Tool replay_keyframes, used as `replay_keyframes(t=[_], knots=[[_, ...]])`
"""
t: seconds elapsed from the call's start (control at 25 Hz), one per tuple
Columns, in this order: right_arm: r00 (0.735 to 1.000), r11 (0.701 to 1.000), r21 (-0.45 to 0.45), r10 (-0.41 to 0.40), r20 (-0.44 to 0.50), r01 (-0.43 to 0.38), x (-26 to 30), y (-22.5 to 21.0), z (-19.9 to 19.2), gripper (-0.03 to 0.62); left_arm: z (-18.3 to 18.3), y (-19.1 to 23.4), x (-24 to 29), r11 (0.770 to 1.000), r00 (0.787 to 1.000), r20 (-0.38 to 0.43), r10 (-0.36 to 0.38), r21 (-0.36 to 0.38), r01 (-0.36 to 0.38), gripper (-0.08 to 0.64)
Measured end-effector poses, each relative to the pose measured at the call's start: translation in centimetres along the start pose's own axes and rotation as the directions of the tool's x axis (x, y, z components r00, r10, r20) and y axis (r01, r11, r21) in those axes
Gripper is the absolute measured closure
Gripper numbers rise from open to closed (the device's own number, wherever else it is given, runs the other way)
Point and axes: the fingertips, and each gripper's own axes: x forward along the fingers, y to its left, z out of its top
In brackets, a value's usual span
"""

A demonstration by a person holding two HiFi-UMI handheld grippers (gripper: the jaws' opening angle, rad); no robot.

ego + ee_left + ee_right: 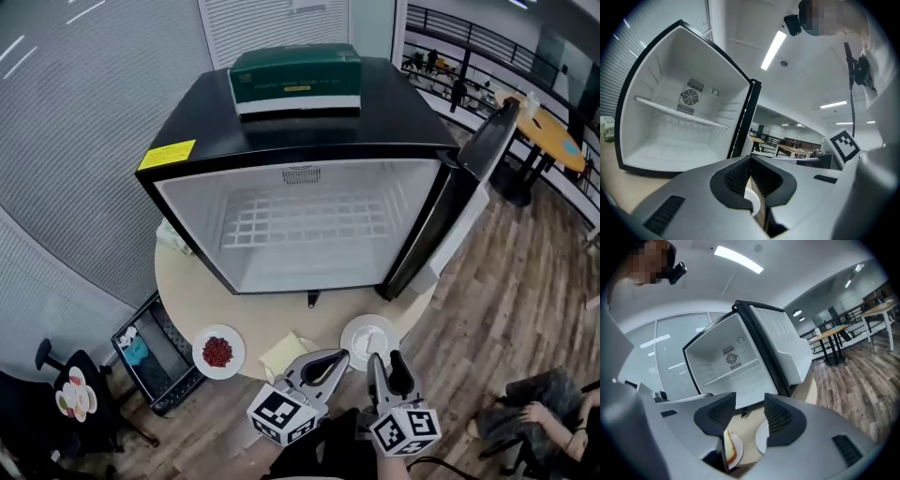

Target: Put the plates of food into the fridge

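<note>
Left gripper (750,161): my jaws are closed, pads meeting at the tip, nothing held between them. Right gripper (750,411): my jaws stand apart with nothing between the pads; only tabletop and two plates show through the gap.

Fridge (394,112): on the round table (187,291), door (469,187) swung wide to the right, wire shelf bare. Green box (295,80) lies flat on its top.

All plates sit on the near edge of the table, outside the fridge:
- red-food plate (217,352), near left, well apart from both grippers.
- yellow-slice plate (732,449), between the other two, just beyond my left gripper.
- white plate (368,339), near right, just beyond my right gripper; what lies on it I cannot make out.

Both grippers hover side by side at the near table edge, pointing toward the fridge.
</note>
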Motion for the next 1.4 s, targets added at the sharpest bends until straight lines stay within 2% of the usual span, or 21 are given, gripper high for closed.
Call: replay_keyframes(t=[0.16,0.36,0.64,0.8,1.0,1.2,1.24,1.28,1.4], knots=[[0.998,0.993,0.112,-0.028,-0.064,0.035,-0.8,-3.0,-1.6,0.413,-1.5,-0.7,1.6,1.0,1.0,-0.03,-0.001,-0.019,0.0,0.555],[0.989,0.968,0.235,-0.056,-0.136,0.087,-1.3,-7.4,-4.9,0.413,-4.8,-1.6,3.0,0.999,0.998,-0.068,0.0,-0.054,-0.004,0.555],[0.981,0.914,0.393,-0.028,-0.193,0.104,-0.7,-10.7,-9.8,0.413,-9.8,-2.1,4.0,0.994,0.993,-0.115,0.031,-0.101,-0.043,0.555],[0.981,0.867,0.485,-0.021,-0.195,0.115,0.1,-11.9,-11.8,0.414,-11.7,-2.0,4.4,0.992,0.992,-0.116,0.049,-0.107,-0.061,0.555],[0.979,0.833,0.535,-0.036,-0.199,0.139,1.2,-13.3,-12.9,0.414,-12.1,-1.4,4.4,0.989,0.991,-0.099,0.09,-0.107,-0.1,0.555],[0.98,0.778,0.613,-0.017,-0.197,0.136,2.2,-13.5,-13.5,0.415,-12.7,-1.2,4.0,0.988,0.988,-0.103,0.113,-0.098,-0.123,0.555],[0.98,0.773,0.619,-0.018,-0.199,0.14,2.3,-13.4,-13.6,0.433,-12.7,-1.2,3.8,0.987,0.988,-0.102,0.117,-0.096,-0.127,0.555],[0.981,0.763,0.632,-0.018,-0.194,0.139,2.4,-13.3,-13.6,0.527,-12.8,-1.3,3.7,0.986,0.987,-0.103,0.121,-0.099,-0.131,0.555],[0.991,0.688,0.721,0.017,-0.131,0.083,3.0,-12.9,-13.0,0.554,-12.6,-1.3,3.5,0.984,0.985,-0.107,0.133,-0.103,-0.144,0.555]])
